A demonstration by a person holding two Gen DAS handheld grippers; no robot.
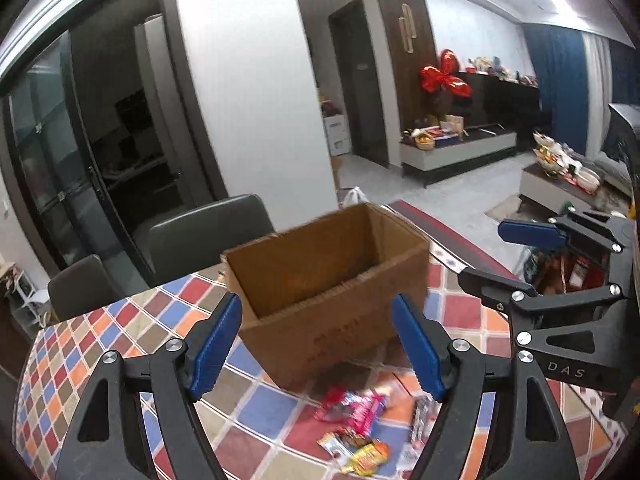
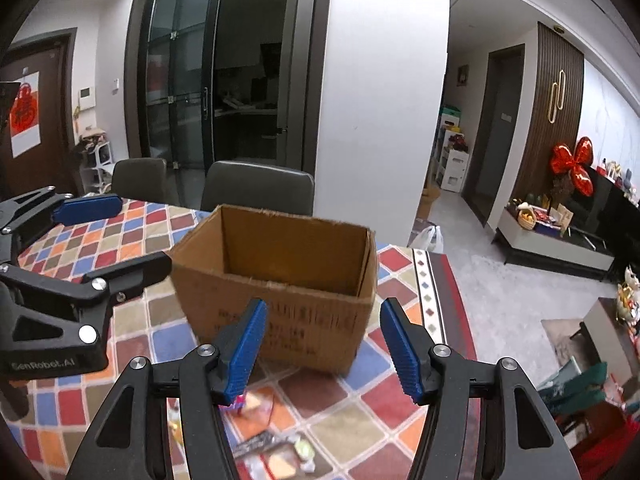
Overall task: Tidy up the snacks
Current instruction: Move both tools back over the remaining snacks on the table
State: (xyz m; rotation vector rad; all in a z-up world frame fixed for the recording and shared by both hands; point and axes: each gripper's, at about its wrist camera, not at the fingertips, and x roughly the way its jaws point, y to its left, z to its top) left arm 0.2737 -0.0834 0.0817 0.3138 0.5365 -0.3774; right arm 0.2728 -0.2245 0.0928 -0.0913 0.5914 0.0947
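the left gripper (image 1: 316,344) hangs over a table covered in a cloth (image 1: 92,344) of red, blue, orange and beige diamonds, its blue pads spread wide with nothing between them. ahead of it stands an open cardboard box (image 1: 332,280), flaps gone or folded out of sight, its inside too blurred to say what it holds. just this side of the box, on the cloth under the gripper, lies a small heap of snack packets (image 1: 352,424): a pink and red wrapper, a yellow and orange one, and a darker one beside them, all smeared by blur. the right gripper (image 2: 322,346) hangs next to the left one, facing the same box (image 2: 276,280), and its pads are also apart with nothing clamped. below it more packets (image 2: 276,448) lie on the cloth near the front of the box, none touching the pads. in each view the other gripper shows at the edge, jaws parted. two dark chairs (image 2: 256,190) stand at the far side of the table, with a white pillar and dark glass doors behind them, and a red bow-shaped balloon (image 1: 444,76) further off in the room.
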